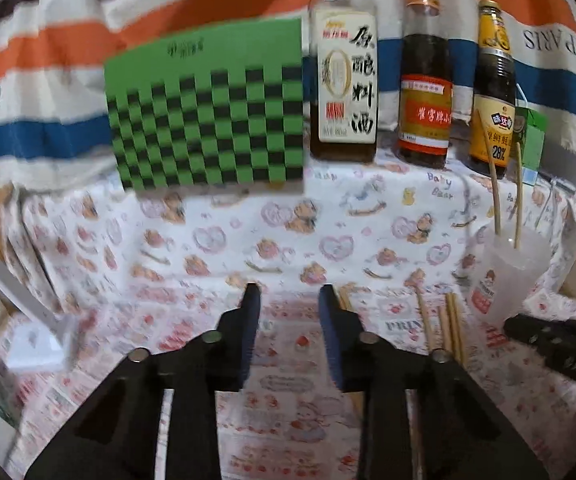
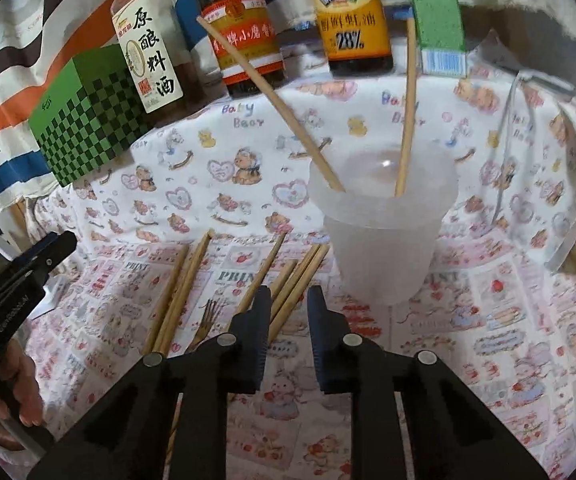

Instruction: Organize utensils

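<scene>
On the worktop [image 2: 368, 128], under a cloth printed with bears and hearts, a green checked box [image 2: 88, 128] stood at about ten o'clock in the right wrist view. To its right three bottles lined the back edge: a pale-labelled cooking wine bottle [image 2: 148, 52], a dark bottle with a red and yellow label [image 2: 244, 32] and a yellow-labelled oyster sauce bottle [image 2: 352, 20], with a green carton [image 2: 436, 12] at one o'clock.

The left hand-held gripper [image 1: 288, 296] pointed down at the cloth, its jaws a narrow way apart with nothing between them; one loose chopstick [image 1: 344, 300] lay just beside its right finger.

Loose chopsticks [image 2: 184, 288] lay flat in a fan at the near middle of the cloth, running from seven o'clock up toward twelve, and a metal fork [image 2: 208, 316] lay among them.

The right hand-held gripper [image 2: 288, 300] hovered low over the right end of that fan, jaws slightly apart; a chopstick [image 2: 296, 280] ran up out of the gap between them, though whether the pads pressed on it could not be told.

A frosted plastic cup [image 2: 384, 216] stood upright at one o'clock, just beyond the right hand-held gripper, with two chopsticks [image 2: 272, 100] leaning inside it, one tilted left and the other nearly upright.
</scene>
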`<state>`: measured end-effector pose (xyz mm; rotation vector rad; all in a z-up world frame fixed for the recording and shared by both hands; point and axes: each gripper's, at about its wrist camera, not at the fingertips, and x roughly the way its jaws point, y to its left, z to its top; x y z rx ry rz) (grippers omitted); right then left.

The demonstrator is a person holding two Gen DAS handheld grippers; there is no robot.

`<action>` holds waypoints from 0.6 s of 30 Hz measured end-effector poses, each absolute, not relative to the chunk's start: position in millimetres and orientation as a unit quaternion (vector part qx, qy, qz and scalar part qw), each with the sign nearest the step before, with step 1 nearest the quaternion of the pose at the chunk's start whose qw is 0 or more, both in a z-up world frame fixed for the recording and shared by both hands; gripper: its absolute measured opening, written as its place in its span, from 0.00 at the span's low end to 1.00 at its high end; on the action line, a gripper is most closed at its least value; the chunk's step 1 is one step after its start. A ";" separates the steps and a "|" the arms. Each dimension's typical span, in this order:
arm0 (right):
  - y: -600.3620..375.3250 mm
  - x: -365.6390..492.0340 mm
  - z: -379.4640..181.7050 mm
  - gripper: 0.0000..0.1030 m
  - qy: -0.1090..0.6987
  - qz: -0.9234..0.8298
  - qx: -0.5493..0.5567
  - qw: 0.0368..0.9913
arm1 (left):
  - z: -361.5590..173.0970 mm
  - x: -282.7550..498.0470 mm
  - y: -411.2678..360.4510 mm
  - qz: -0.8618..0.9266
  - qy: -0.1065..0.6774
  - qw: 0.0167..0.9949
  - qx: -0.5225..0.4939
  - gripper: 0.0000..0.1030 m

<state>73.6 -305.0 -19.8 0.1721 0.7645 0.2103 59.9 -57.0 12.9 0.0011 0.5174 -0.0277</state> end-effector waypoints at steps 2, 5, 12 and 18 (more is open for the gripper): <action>-306.1 77.3 -24.1 0.20 0.382 0.091 0.080 0.916 | 6.6 68.2 -55.8 -0.026 0.291 0.956 -0.007 0.24; -307.9 80.9 -27.9 0.20 0.386 0.077 0.078 0.916 | -2.8 76.3 -54.9 -0.027 0.324 0.946 -0.013 0.53; -310.2 86.3 -35.6 0.22 0.400 0.068 0.085 0.910 | -16.5 84.9 -57.3 -0.061 0.367 0.928 -0.036 0.73; -323.7 89.6 -34.2 0.23 0.404 0.069 0.117 0.905 | -24.8 98.2 -97.6 -0.128 0.411 0.903 -0.008 0.64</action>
